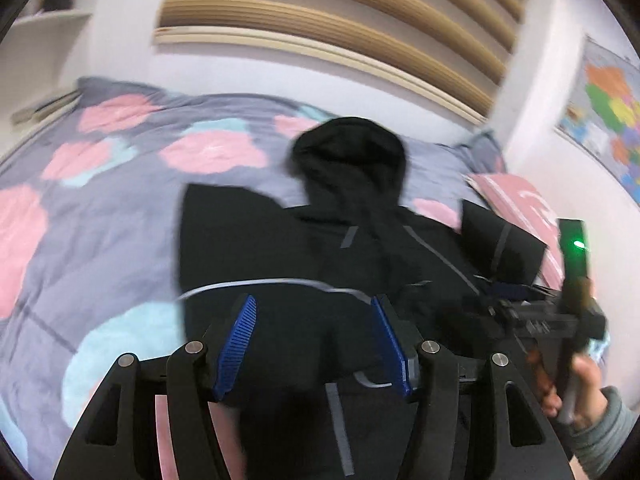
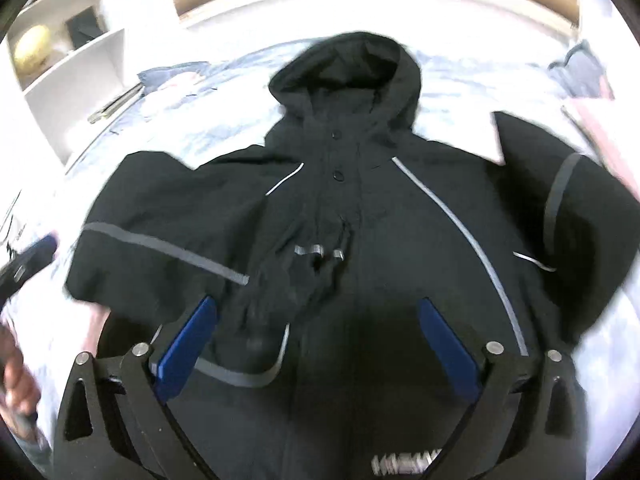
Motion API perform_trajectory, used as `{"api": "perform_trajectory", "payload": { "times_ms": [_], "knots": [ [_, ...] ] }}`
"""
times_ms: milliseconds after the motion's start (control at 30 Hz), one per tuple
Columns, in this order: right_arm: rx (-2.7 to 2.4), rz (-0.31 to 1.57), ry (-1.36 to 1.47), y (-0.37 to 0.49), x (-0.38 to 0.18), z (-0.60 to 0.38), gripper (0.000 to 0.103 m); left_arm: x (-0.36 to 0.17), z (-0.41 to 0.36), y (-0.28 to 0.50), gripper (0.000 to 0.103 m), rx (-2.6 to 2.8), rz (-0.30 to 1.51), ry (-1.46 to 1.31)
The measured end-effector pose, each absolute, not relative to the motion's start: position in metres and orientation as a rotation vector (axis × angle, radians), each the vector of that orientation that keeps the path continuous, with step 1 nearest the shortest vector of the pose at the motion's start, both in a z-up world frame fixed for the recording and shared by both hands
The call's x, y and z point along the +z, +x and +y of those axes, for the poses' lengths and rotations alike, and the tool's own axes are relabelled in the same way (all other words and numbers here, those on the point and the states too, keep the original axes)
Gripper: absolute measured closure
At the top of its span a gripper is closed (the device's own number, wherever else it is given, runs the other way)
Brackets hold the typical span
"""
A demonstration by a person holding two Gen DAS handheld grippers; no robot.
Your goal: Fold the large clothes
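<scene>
Black hooded jacket (image 2: pixel 360 208), sleeves folded in: I am holding both tools (image 1: pixel 314 344) (image 2: pixel 316 344) open and empty above it, next judging the hem-to-hood fold.

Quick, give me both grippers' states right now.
Left gripper: open, nothing between its blue pads, above the black hooded jacket.
Right gripper: open, holding nothing, above the jacket's front.

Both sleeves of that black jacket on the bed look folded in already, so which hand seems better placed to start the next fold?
Probably the right. The right gripper hangs open over the middle of the jacket, square to its buttoned front. The left gripper, also open, views it off-centre.
</scene>
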State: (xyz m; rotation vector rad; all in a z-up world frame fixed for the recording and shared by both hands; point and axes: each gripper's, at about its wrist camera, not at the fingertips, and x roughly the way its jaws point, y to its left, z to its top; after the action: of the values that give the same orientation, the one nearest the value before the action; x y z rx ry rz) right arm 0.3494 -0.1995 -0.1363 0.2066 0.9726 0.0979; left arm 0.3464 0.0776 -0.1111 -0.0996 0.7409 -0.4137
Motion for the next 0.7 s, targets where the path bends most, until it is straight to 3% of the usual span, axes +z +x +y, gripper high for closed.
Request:
{"api": "perform_trajectory", "payload": {
  "times_ms": [100, 167, 233, 300, 567, 700],
  "knots": [
    [0.110, 1.013, 0.312, 0.380, -0.168, -0.206, 0.005, -0.116, 0.099, 0.351, 0.042, -0.336, 0.755, -0.069],
    [0.177, 1.037, 0.422, 0.394, -0.186, -0.210, 0.014, -0.115, 0.108, 0.353, 0.042, -0.319, 0.761, -0.062],
    [0.244, 1.092, 0.490, 0.405, -0.201, -0.210, 0.052, -0.116, 0.112, 0.356, 0.042, -0.299, 0.762, -0.062],
    [0.234, 1.078, 0.452, 0.404, -0.194, -0.209, 0.060, -0.118, 0.112, 0.362, 0.042, -0.292, 0.769, -0.057],
    [-0.159, 0.800, 0.062, 0.350, -0.081, -0.277, 0.064, -0.128, 0.069, 0.380, 0.042, -0.332, 0.766, -0.048],
    [-0.228, 0.898, 0.023, 0.349, -0.104, -0.313, 0.064, -0.153, 0.026, 0.394, 0.042, -0.372, 0.816, -0.016]
  ]
}}
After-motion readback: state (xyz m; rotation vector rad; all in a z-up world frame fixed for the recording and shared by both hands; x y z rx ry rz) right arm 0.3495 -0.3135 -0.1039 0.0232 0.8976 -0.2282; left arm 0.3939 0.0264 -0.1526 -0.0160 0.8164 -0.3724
